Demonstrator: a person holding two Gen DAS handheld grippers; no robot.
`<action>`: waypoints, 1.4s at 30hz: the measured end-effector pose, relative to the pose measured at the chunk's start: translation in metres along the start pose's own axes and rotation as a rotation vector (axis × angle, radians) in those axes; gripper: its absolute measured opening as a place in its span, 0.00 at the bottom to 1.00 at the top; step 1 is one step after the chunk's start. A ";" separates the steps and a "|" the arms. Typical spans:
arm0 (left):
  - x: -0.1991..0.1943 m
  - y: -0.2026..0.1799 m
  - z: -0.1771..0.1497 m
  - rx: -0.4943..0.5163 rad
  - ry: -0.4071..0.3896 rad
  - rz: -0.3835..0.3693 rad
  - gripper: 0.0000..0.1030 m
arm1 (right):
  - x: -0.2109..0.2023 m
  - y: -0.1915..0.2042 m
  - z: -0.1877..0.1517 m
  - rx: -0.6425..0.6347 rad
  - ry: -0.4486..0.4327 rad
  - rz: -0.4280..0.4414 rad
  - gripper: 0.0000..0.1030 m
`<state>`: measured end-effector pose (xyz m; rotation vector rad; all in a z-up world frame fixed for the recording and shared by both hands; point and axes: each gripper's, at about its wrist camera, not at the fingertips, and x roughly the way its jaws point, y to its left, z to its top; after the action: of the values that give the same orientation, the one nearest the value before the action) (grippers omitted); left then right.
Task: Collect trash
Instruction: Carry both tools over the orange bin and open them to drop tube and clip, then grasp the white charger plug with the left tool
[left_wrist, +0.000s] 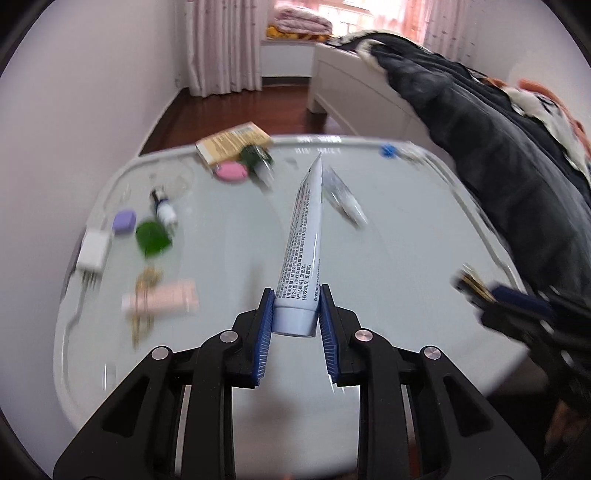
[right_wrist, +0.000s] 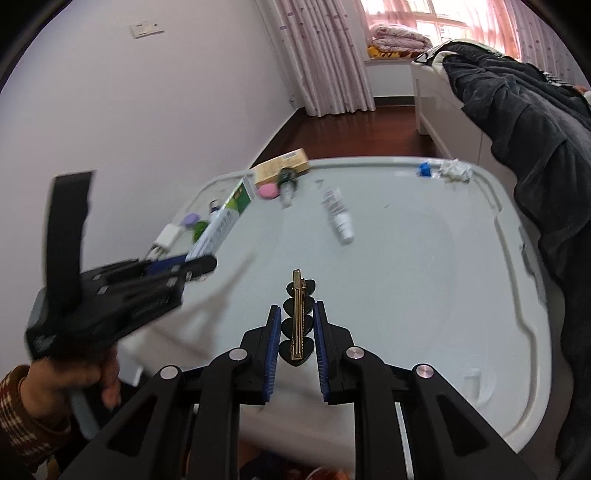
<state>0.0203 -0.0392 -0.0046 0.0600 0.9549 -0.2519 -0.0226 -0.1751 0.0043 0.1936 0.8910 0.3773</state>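
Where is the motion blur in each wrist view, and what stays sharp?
Left wrist view: the table and its clutter smear sideways, while the left gripper and the pale blue tube it clamps stay sharp. Right wrist view: mostly crisp, including the right gripper shut on the black heart hair clip; only the other gripper and the hand holding it blur. Both show fisheye bending.

The left gripper (left_wrist: 295, 295) is clamped on a pale blue tube (left_wrist: 303, 243); the right gripper (right_wrist: 297, 314) pinches a black-and-gold hair clip (right_wrist: 297, 317). Both angle down over the white table (right_wrist: 424, 277).
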 end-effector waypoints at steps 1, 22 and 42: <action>-0.007 -0.004 -0.012 0.012 0.017 -0.015 0.23 | -0.004 0.006 -0.009 -0.003 0.010 0.005 0.17; -0.037 -0.033 -0.170 0.023 0.293 -0.129 0.63 | -0.004 0.027 -0.150 0.075 0.190 -0.075 0.77; -0.040 0.060 -0.061 -0.114 -0.009 0.065 0.73 | -0.011 0.012 -0.014 0.001 0.015 -0.054 0.93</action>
<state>-0.0363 0.0364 -0.0105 -0.0142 0.9555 -0.1373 -0.0426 -0.1680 0.0075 0.1679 0.9091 0.3279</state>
